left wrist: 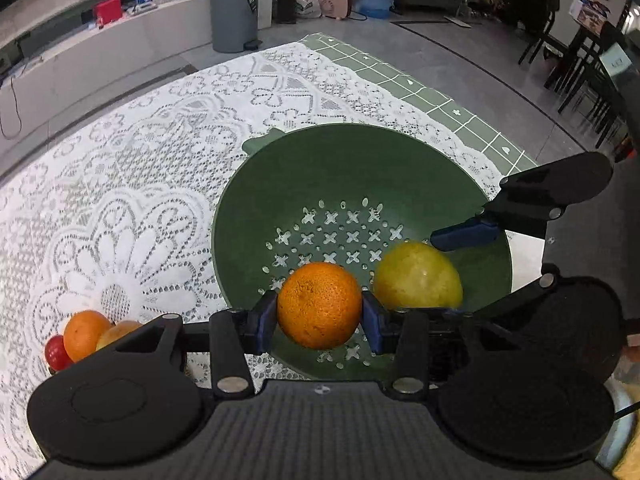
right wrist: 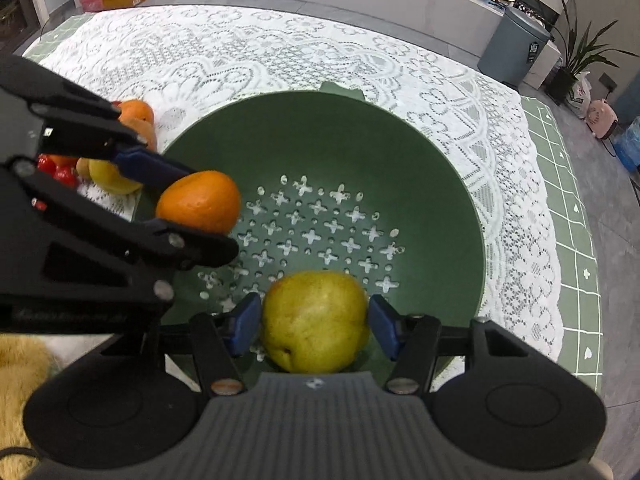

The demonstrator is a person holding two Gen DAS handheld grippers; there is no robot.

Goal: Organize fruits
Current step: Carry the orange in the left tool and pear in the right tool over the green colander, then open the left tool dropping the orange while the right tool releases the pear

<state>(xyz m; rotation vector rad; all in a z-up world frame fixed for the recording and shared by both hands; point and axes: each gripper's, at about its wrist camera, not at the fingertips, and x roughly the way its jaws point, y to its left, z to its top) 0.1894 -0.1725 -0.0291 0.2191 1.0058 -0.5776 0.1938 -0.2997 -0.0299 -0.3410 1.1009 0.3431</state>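
My left gripper (left wrist: 319,316) is shut on an orange (left wrist: 319,305) and holds it over the near side of the green colander (left wrist: 320,160). My right gripper (right wrist: 314,322) is shut on a yellow-green pear (right wrist: 314,322) over the colander's (right wrist: 320,128) near rim. The pear also shows in the left wrist view (left wrist: 418,276), right of the orange, and the orange in the right wrist view (right wrist: 199,201), with the left gripper (right wrist: 188,204) around it. The colander's perforated bottom holds no fruit.
More fruit lies on the white lace tablecloth (left wrist: 120,184) left of the colander: an orange (left wrist: 84,334), another orange-yellow fruit (left wrist: 118,332), a red one (left wrist: 56,352). The right wrist view shows this pile (right wrist: 120,140). A grey bin (left wrist: 234,12) stands beyond the table.
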